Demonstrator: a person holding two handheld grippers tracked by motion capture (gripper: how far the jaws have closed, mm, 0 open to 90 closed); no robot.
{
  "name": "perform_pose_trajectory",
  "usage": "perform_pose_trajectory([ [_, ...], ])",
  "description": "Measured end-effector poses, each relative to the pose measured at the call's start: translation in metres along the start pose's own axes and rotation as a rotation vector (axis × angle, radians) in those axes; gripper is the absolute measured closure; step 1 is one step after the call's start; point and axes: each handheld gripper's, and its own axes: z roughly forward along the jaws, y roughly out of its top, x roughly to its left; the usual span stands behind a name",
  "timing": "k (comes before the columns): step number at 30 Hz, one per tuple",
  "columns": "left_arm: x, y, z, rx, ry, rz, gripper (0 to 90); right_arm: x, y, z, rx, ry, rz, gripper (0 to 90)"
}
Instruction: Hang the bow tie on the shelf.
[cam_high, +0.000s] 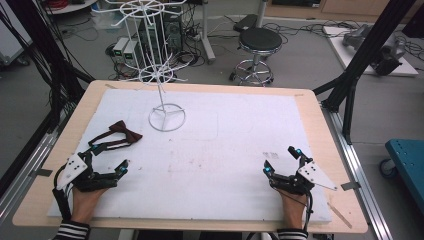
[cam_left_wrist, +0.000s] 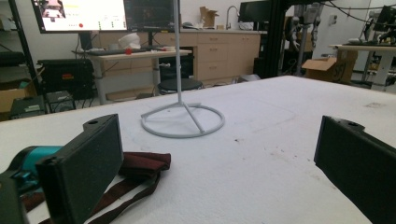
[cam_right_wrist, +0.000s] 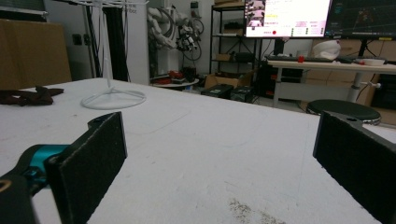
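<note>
Both hands rest low on the white-padded worktop (cam_high: 240, 145), left gripper (cam_high: 106, 161) and right gripper (cam_high: 281, 160) fingers apart, empty. Maroon fabric bow tie with strap (cam_high: 122, 133) lies far-left, just beyond my left fingers (cam_left_wrist: 86, 161) (soft, light, floppy); I'd pinch the knot. White wire display stand (cam_high: 165, 107) stands beyond.

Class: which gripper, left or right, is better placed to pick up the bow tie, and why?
Left. The left gripper sits open right beside the bow tie, whose strap lies by its jaw; the right gripper rests across the white mat.
</note>
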Motion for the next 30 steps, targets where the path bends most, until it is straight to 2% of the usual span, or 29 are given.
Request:
perform_pose_trajectory([
  [7, -0.001, 0.000, 0.001, 0.006, 0.009, 0.008, 1.7, 0.000, 0.000, 0.000, 0.002, -0.003, -0.003, 2.1],
  [19, 0.000, 0.001, 0.003, 0.026, 0.022, -0.006, 1.7, 0.000, 0.000, 0.000, -0.001, -0.001, -0.002, 2.1],
  [22, 0.002, 0.004, 0.004, 0.077, 0.039, -0.002, 1.7, 0.000, 0.000, 0.000, -0.001, -0.001, -0.001, 2.0],
  [30, 0.007, 0.018, 0.006, 0.116, 0.034, 0.026, 1.7, 0.000, 0.000, -0.001, 0.000, -0.001, 0.003, 2.1],
])
